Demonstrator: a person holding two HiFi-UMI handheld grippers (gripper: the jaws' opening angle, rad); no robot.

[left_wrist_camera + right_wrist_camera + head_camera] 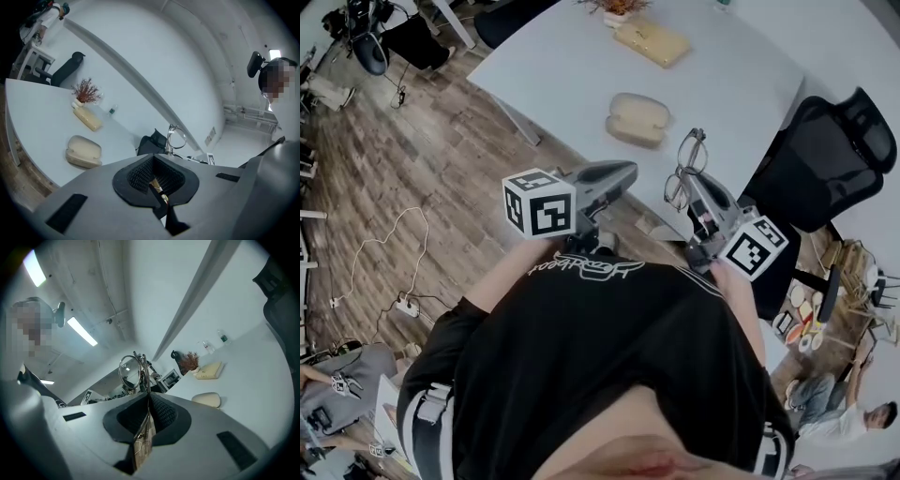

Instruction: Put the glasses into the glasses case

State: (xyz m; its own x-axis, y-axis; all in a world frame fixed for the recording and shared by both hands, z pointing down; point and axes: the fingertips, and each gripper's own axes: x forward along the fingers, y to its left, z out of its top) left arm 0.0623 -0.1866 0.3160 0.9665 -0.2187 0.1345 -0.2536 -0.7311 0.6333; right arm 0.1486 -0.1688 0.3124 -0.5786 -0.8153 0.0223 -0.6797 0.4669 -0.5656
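The beige glasses case (637, 119) lies with its lid down on the white table (741, 84); it also shows in the left gripper view (84, 151) and the right gripper view (206, 400). My right gripper (692, 187) is shut on the thin metal-framed glasses (686, 167), gripping them by a folded temple, with the lenses sticking up past the jaws (132, 371). They hang in the air short of the table's near edge, to the right of the case. My left gripper (630, 172) is shut and holds nothing; it points toward the case from below.
A flat beige box (652, 42) and a small dried plant (614, 7) sit at the table's far side. A black office chair (830, 155) stands to the right of the table. Wooden floor with cables (384, 244) lies to the left.
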